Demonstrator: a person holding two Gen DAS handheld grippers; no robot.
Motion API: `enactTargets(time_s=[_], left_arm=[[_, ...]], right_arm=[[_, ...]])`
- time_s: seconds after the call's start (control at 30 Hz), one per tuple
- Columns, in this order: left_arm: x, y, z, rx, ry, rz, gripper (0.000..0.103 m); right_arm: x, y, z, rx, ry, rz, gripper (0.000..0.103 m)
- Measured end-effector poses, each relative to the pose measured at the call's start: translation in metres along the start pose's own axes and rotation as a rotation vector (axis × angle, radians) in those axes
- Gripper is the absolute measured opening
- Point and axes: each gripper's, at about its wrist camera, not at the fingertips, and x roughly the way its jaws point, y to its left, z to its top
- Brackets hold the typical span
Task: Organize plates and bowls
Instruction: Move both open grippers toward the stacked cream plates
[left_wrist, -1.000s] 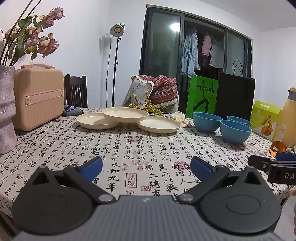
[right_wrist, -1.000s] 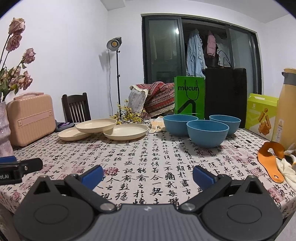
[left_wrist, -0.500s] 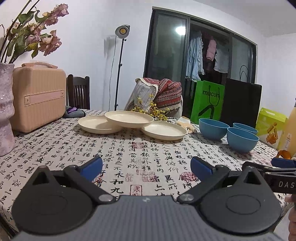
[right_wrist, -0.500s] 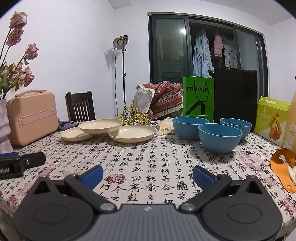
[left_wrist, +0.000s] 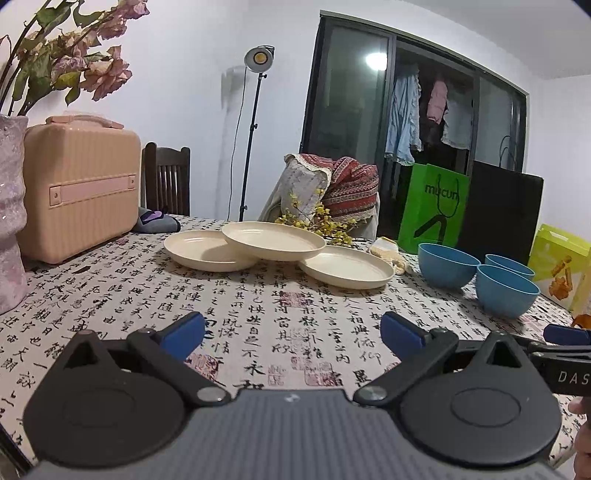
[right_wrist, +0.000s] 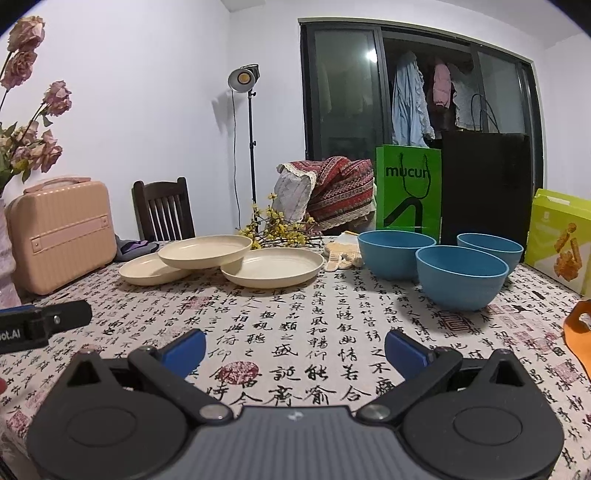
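Note:
Three cream plates lie mid-table: a left plate (left_wrist: 207, 251), a right plate (left_wrist: 347, 267), and a middle plate (left_wrist: 273, 242) propped on the rims of both. Three blue bowls stand to their right; the nearest bowl (right_wrist: 461, 277) sits in front of the other two (right_wrist: 397, 254) (right_wrist: 491, 249). My left gripper (left_wrist: 291, 332) is open and empty above the tablecloth, well short of the plates. The right gripper (right_wrist: 295, 350) is open and empty too, short of the bowls. Each gripper's tip shows at the edge of the other's view.
A pink case (left_wrist: 79, 188) and a vase of dried roses (left_wrist: 11, 221) stand at the left. A chair (right_wrist: 162, 210), green bag (right_wrist: 408, 192), black bag (right_wrist: 484, 188), yellow-green box (right_wrist: 557, 240), orange item (right_wrist: 578, 332) and gloves (right_wrist: 341, 253) ring the table's far side and right.
Both grippers have moved forward over the table; the plates and bowls look closer and larger. Their jaws stay open. No dish has moved.

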Motion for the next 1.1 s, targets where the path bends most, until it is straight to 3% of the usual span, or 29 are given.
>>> enactTargets(time_s=[1.1], left_arm=[[0.049, 0.022, 0.069, -0.045, -0.071, 0.057, 0.103]], right_arm=[[0.068, 0.029, 0.071, -0.004, -0.059, 0.093, 0.103]])
